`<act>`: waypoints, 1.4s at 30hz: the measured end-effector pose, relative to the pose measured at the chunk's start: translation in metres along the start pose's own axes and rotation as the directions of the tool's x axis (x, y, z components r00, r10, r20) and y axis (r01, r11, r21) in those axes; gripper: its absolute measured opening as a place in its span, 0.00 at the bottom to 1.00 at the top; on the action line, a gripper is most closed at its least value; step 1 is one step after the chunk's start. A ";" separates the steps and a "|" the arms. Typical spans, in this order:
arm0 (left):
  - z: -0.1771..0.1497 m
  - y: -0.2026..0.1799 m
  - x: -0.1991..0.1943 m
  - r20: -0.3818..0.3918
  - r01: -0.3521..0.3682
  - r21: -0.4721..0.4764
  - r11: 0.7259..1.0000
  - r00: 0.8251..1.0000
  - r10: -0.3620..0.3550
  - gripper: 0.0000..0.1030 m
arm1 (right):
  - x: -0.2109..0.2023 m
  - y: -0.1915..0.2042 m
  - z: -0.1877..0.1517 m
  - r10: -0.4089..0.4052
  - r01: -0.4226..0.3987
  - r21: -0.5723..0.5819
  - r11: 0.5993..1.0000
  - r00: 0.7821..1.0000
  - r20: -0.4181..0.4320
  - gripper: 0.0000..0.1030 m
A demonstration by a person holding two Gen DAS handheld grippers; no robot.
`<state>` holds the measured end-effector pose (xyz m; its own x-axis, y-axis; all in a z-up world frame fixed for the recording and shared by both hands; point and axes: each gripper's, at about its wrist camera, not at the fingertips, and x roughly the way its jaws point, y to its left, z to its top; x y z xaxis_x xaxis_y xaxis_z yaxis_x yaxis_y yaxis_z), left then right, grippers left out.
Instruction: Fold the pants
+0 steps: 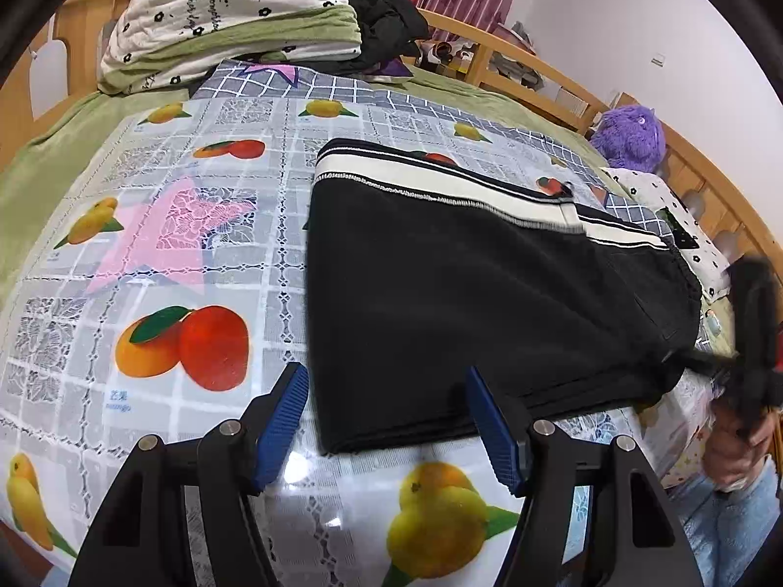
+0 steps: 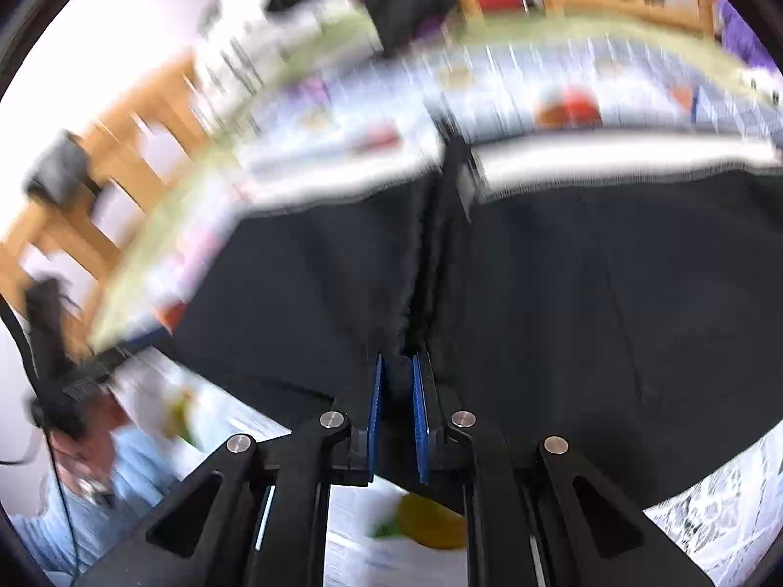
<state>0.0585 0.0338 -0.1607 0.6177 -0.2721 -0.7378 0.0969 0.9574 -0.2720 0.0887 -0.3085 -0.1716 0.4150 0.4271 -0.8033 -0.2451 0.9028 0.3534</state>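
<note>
Black pants with a white striped waistband lie folded on the fruit-print cloth. My left gripper hovers open over their near left corner, its blue pads clear of the fabric. In the blurred right wrist view, my right gripper is shut on a pinched ridge of the pants, which rises from the flat cloth to the jaws. From the left wrist view, the pants' near right corner is drawn out toward a blurred black tool at the right edge.
Folded bedding and dark clothes are piled at the far end of the bed. A purple plush toy sits by the wooden rail. A person's hand and blue-clad legs are at the right.
</note>
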 end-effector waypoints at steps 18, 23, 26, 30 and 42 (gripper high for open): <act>0.023 0.029 0.025 -0.025 0.063 -0.075 0.995 0.998 -0.066 0.63 | 0.076 -0.008 0.107 -0.122 0.120 0.032 0.992 0.992 0.045 0.13; 0.032 0.027 0.030 -0.027 0.074 -0.059 0.996 0.997 -0.076 0.63 | 0.066 -0.011 0.090 -0.121 0.121 0.025 0.992 0.993 -0.016 0.24; 0.041 0.029 0.034 -0.019 0.098 -0.061 0.993 0.995 -0.099 0.63 | 0.018 -0.009 0.055 -0.172 0.171 0.029 0.985 0.985 0.026 0.29; 0.055 0.034 0.056 -0.063 0.098 -0.088 0.991 0.993 -0.104 0.61 | -0.049 -0.032 0.007 -0.329 0.316 0.111 0.942 0.937 0.118 0.31; 0.076 0.030 0.093 -0.082 0.145 -0.080 0.986 0.985 -0.152 0.45 | -0.077 -0.159 -0.062 -0.225 0.090 0.544 0.834 0.956 0.187 0.34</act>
<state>0.1783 0.0451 -0.1902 0.5294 -0.4215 -0.7363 0.1228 0.8968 -0.4251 0.0411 -0.4883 -0.1959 0.6157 0.2144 -0.7582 0.3100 0.8187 0.4833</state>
